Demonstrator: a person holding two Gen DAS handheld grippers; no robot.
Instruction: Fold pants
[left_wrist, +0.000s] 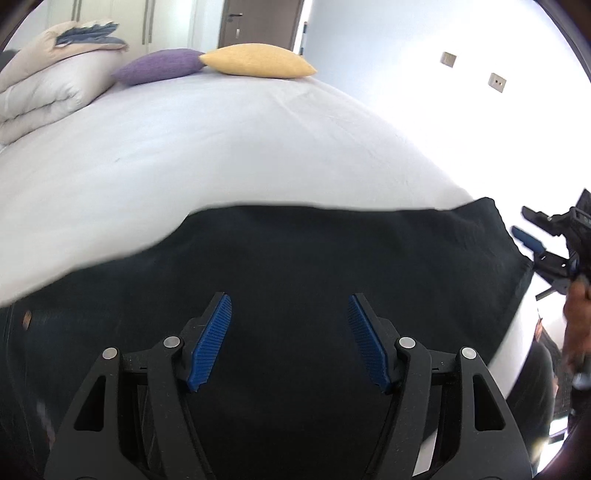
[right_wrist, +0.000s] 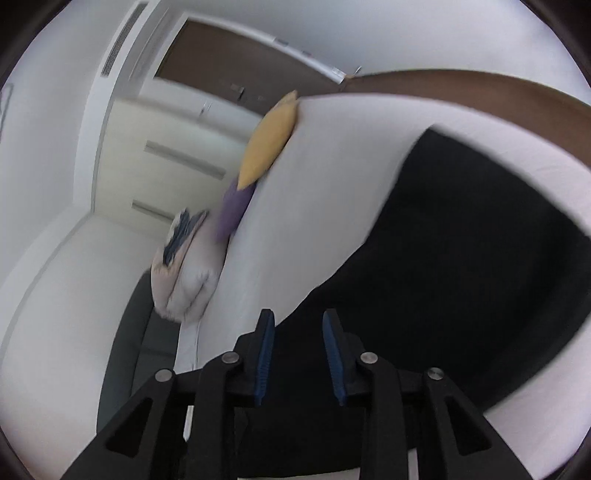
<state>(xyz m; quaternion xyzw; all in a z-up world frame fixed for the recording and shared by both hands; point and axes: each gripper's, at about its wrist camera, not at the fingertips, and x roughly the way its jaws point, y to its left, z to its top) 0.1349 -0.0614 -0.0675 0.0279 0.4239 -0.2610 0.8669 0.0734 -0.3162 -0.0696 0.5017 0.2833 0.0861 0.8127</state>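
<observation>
Spread wide and gripping nothing, the left claw (left_wrist: 290, 306) hovers over the black pants (left_wrist: 295, 266) lying flat on the white bed (left_wrist: 221, 147), while the right claw (right_wrist: 297, 323), also parted and empty, hangs above their edge.

A home bedroom: a white-sheeted bed (left_wrist: 221, 147) fills the view, with a purple cushion (left_wrist: 159, 66) and yellow cushion (left_wrist: 258, 61) at 12 o'clock, a folded duvet (left_wrist: 44, 88) at 10 o'clock, and wardrobe doors (left_wrist: 147, 22) behind.
</observation>
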